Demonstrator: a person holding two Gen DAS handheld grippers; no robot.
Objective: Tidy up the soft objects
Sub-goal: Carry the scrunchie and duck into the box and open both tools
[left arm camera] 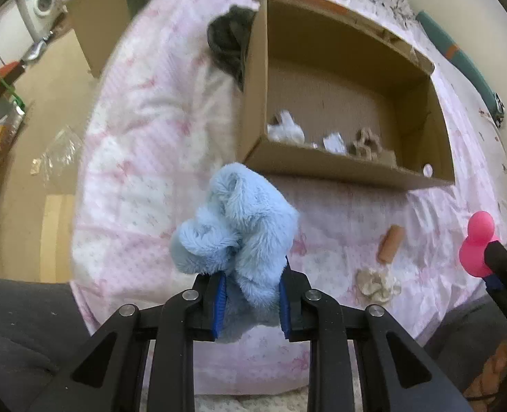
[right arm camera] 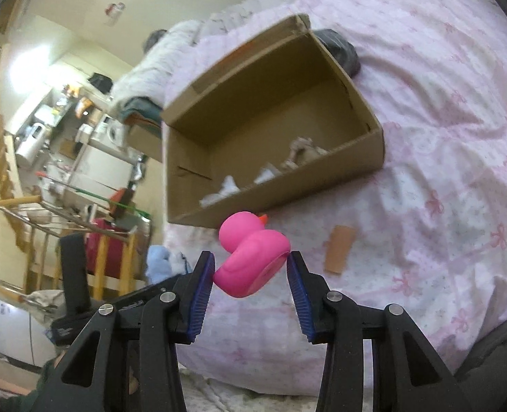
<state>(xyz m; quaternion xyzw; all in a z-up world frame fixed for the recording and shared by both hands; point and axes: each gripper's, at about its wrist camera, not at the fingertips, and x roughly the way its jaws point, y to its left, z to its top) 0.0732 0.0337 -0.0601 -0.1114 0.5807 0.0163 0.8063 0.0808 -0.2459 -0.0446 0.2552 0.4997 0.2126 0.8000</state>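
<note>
The left gripper [left arm camera: 251,304] clamps a blue plush toy [left arm camera: 234,230], light and floppy, best pinched deep in its bulk. The right gripper [right arm camera: 251,279] pinches a pink rubber duck [right arm camera: 251,259], probably squashy and slick. Both hang short of the cardboard box [left arm camera: 339,168], where pale soft bits already lie.

The left gripper [left arm camera: 251,304] is raised, its two black fingers with blue pads [left arm camera: 220,305] drawn partly together and pinching a fluffy blue plush toy [left arm camera: 234,231] that bulges out ahead of the tips. The right gripper [right arm camera: 251,274] is also held up, its jaws set wider, the blue pads [right arm camera: 200,300] pressing either side of a pink rubber duck [right arm camera: 251,257] between the fingertips. In the left wrist view, the right gripper shows far off to the right.
</note>
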